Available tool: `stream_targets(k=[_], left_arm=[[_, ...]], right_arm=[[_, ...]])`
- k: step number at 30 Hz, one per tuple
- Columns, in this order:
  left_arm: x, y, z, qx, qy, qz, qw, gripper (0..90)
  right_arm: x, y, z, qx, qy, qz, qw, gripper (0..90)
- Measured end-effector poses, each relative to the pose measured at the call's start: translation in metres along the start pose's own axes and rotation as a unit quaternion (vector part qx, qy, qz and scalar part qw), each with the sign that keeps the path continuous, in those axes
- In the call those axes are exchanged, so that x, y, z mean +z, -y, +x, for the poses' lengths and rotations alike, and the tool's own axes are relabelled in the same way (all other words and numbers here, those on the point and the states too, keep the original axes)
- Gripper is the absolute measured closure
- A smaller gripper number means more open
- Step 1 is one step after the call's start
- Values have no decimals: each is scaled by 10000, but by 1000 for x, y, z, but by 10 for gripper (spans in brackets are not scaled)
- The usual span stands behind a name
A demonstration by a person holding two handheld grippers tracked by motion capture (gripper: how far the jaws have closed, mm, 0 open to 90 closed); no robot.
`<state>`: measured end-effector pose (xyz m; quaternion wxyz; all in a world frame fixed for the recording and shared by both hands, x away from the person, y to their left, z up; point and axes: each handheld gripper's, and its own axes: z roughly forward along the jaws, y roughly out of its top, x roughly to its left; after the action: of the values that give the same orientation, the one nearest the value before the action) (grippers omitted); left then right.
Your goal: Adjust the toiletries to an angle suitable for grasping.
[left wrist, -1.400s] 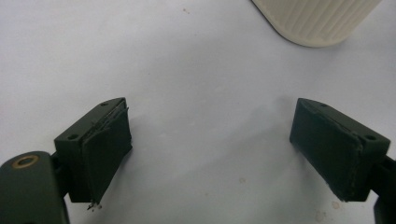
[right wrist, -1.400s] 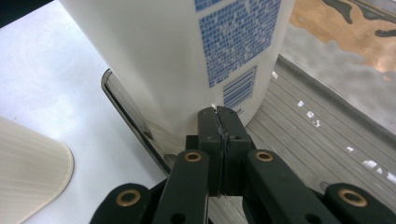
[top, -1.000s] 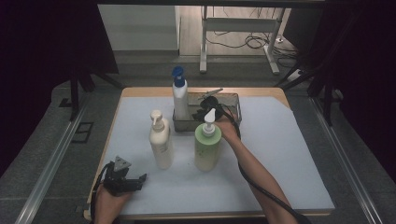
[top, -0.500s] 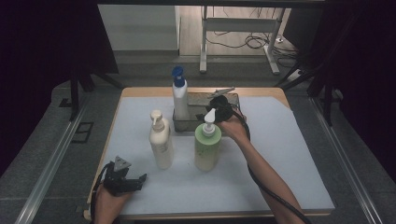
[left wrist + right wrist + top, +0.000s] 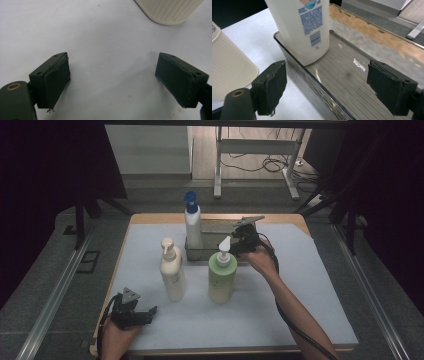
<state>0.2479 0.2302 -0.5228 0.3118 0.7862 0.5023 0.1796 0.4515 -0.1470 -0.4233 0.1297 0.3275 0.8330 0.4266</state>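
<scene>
Right gripper (image 5: 239, 242), jaws spread & empty over metal tray (image 5: 352, 82): pull back near, then grab green pump bottle (image 5: 222, 277) w/o knocking blue-capped bottle (image 5: 193, 227); left gripper (image 5: 142, 312) also spread.

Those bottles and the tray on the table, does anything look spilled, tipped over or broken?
Nothing spilled or tipped. The three pump bottles stand upright; the blue-capped bottle is in the tray. Only the pad on the left tool looks frayed at its edge.

You can see blue small print and a barcode on the tall white plastic pump bottle (image 5: 302, 27) at 12 o'clock in your right gripper view; none of it is legible.
</scene>
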Motion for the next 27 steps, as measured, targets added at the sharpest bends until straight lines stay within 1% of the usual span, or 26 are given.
stream_targets(k=[4, 6, 9, 12, 14, 16, 21, 23, 25, 27], left_arm=[[0, 0, 0, 0, 0, -1, 10000, 121], [0, 0, 0, -1, -2, -2, 10000, 121], [0, 0, 0, -1, -2, -3, 10000, 121], [0, 0, 0, 1, -5, -2, 10000, 121], [0, 0, 0, 1, -10, -5, 10000, 121], [0, 0, 0, 2, -4, -3, 10000, 121], [0, 0, 0, 2, -11, -4, 10000, 121], [0, 0, 0, 3, -13, -4, 10000, 121], [0, 0, 0, 2, -14, -4, 10000, 121], [0, 0, 0, 3, -14, -3, 10000, 122]], right_arm=[[-9, 4, -2, 9, 49, -33, 10000, 118], [-15, 6, -2, -36, 87, -53, 9999, 91], [-21, 10, -1, -153, 123, -18, 9998, 33], [-28, 13, -1, -261, 146, 28, 9995, 7], [-35, 16, -1, -317, 209, 39, 9993, 0], [-40, 19, -2, -276, 237, -33, 9993, 0], [-54, 28, -5, -257, 269, -30, 9993, 0], [-60, 31, -5, -213, 251, -68, 9994, 0], [-65, 34, -3, -235, 249, -73, 9994, 0], [-70, 38, -2, -206, 207, -99, 9995, 0]])
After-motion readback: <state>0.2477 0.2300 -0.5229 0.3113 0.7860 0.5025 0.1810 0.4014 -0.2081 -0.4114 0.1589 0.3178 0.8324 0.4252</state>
